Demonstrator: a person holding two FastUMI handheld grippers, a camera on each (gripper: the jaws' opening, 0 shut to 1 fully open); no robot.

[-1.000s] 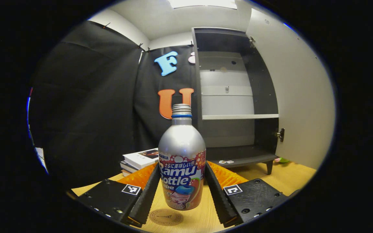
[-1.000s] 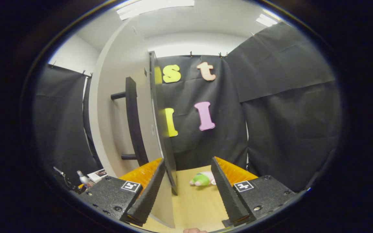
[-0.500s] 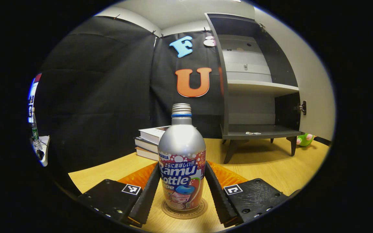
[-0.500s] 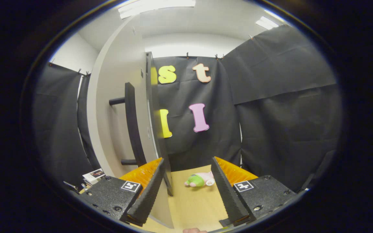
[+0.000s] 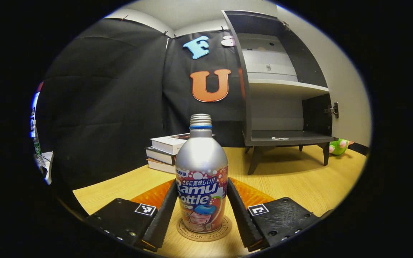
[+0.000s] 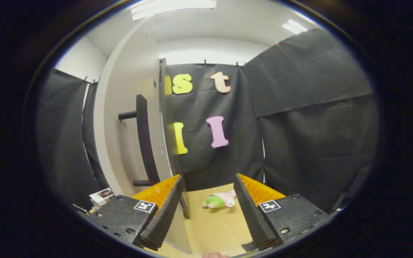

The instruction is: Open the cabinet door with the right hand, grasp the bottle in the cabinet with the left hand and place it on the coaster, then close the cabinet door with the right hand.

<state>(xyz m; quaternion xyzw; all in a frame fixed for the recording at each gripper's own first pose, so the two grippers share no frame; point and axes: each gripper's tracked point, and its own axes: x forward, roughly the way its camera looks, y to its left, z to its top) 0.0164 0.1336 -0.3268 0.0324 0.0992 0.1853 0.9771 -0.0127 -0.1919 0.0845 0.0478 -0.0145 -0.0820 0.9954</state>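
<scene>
On wooden table, bottle stands between left gripper fingers.

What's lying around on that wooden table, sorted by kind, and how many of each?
Bottles: 1
Coasters: 1
Books, stacked: 3
Cabinets: 1
Plush toys: 1
Total: 7

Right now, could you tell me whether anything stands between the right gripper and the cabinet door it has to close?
Nothing visible does. The right gripper is open, with the cabinet door and its handle close ahead to its left. The plush toy lies farther back on the table, off that path.
</scene>
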